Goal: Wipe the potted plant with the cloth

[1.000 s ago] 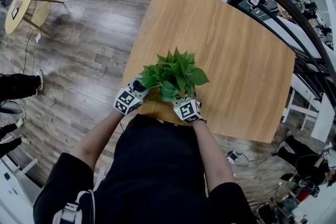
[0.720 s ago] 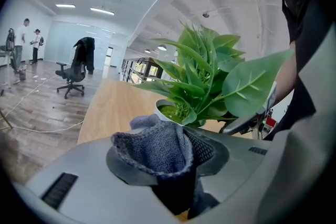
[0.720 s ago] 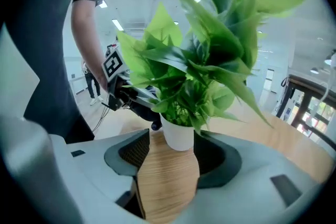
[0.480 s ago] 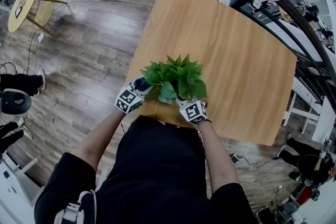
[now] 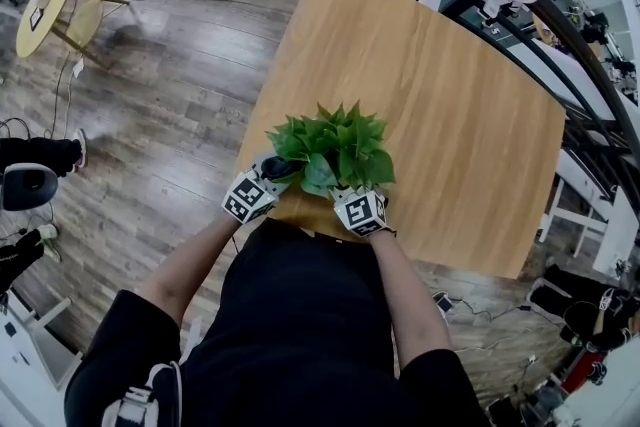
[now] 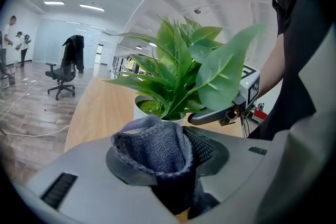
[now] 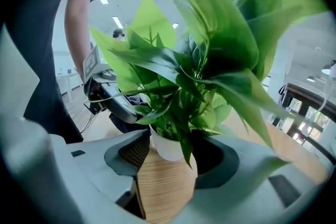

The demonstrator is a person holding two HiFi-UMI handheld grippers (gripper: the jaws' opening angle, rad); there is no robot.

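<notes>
The right gripper (image 5: 355, 205) has edged toward the white pot (image 7: 167, 148), jaws apart, perhaps to steady it; left gripper (image 5: 270, 175) pinches the grey cloth (image 6: 152, 147).

Both grippers held forward, side by side, jaws pointing away from torso
Left gripper (image 6: 160, 153): jaws closed on cloth (image 6: 152, 145), bunched between the fingers. Right gripper (image 7: 176, 159): jaws apart, pot (image 7: 166, 147) between the fingertips, contact unclear. Forearms (image 5: 186, 261) bare, converging

We find the plant (image 5: 335, 147) on the table's (image 5: 450, 95) near edge, mid-frame, with the left gripper (image 5: 275, 170) at its lower left and the right gripper (image 5: 350, 191) just below it.
</notes>
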